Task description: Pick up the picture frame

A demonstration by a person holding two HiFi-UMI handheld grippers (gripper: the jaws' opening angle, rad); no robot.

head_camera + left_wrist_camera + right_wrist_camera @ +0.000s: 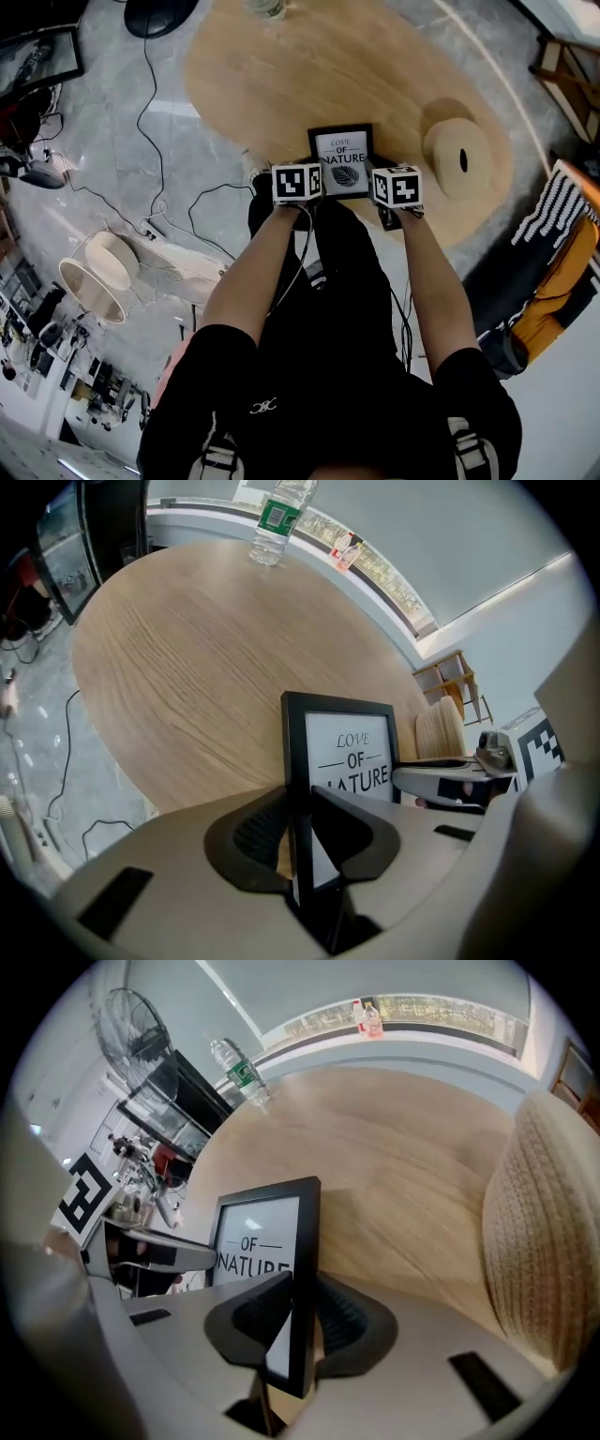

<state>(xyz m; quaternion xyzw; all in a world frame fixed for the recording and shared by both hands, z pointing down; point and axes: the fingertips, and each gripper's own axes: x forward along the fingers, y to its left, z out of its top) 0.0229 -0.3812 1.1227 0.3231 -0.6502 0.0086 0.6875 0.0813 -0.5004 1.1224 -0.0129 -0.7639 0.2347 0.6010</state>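
A black picture frame (342,159) with a white print reading "LOVE OF NATURE" stands upright at the near edge of the round wooden table (281,75). My left gripper (302,187) is shut on the frame's left rail; in the left gripper view the rail (298,761) runs straight between the dark pads (258,832). My right gripper (392,190) is shut on the right rail; in the right gripper view that rail (307,1241) sits between its pads (347,1321). The frame's lower edge is hidden behind the gripper bodies.
A round woven cushion-like object (457,159) lies on the table just right of the frame. A water bottle (279,517) stands at the far edge. Cables (155,202) and round woven items (98,277) lie on the floor at left. A wooden chair (567,70) is at far right.
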